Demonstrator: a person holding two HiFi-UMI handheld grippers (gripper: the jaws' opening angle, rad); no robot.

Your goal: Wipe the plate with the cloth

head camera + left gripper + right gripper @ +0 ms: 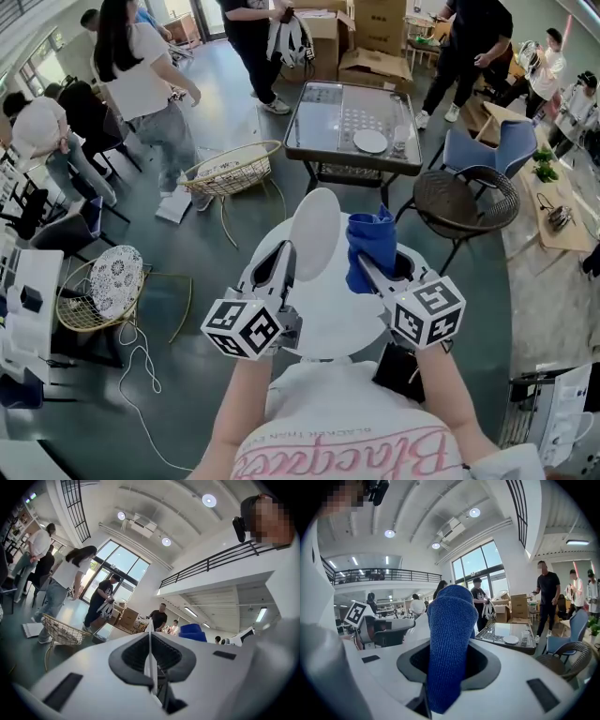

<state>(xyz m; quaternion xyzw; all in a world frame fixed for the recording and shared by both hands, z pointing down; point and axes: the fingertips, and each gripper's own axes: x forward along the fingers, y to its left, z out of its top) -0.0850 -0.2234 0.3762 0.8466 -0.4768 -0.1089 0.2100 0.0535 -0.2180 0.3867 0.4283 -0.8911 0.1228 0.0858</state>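
Observation:
In the head view my left gripper [286, 251] is shut on a white plate [317, 232], which stands on edge above the round white table [323, 319]. Just to its right, my right gripper [361, 262] is shut on a bunched blue cloth [372, 246], close to the plate's face; I cannot tell whether they touch. The left gripper view shows the plate [150, 660] edge-on as a thin white line pinched in the left gripper [151, 658], with the cloth [193, 632] beyond. In the right gripper view the cloth [451, 639] fills the right gripper [449, 663].
Ahead stands a glass-topped table [323, 141] with a small plate [369, 141] and a cup on it. A wire basket [231, 169] is at its left, a wicker chair [466, 202] at its right. Several people stand or sit around the room.

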